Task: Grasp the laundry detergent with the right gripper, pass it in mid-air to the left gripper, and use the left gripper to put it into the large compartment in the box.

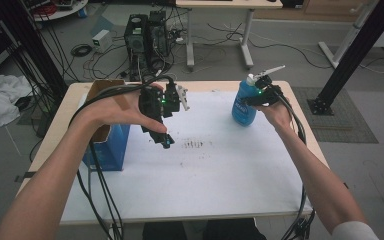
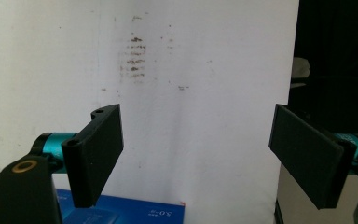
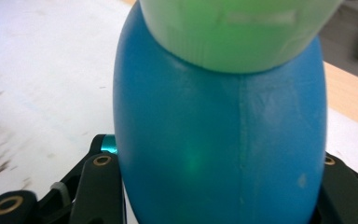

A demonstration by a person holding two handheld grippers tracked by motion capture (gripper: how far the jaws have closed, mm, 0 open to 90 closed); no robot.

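1. The rounded blue plastic bottle with a pale cap (image 3: 219,135) is being clenched between the jaws of the right gripper (image 1: 260,97), which are pressing on both of its flanks.
2. The bottle (image 1: 243,106) is being kept upright on the white sheet covering the wooden table (image 1: 220,175), at about two o'clock from the sheet's middle.
3. The left gripper (image 1: 161,131) is being held released, its black jaws standing wide apart with nothing between them, above the sheet (image 2: 191,70) at about ten o'clock.
4. A patch of dark smudges (image 1: 194,144) is being shown just beside that gripper, at its three o'clock.
5. A blue cardboard box with open brown flaps (image 1: 107,145) is being seen at nine o'clock, by the left forearm.
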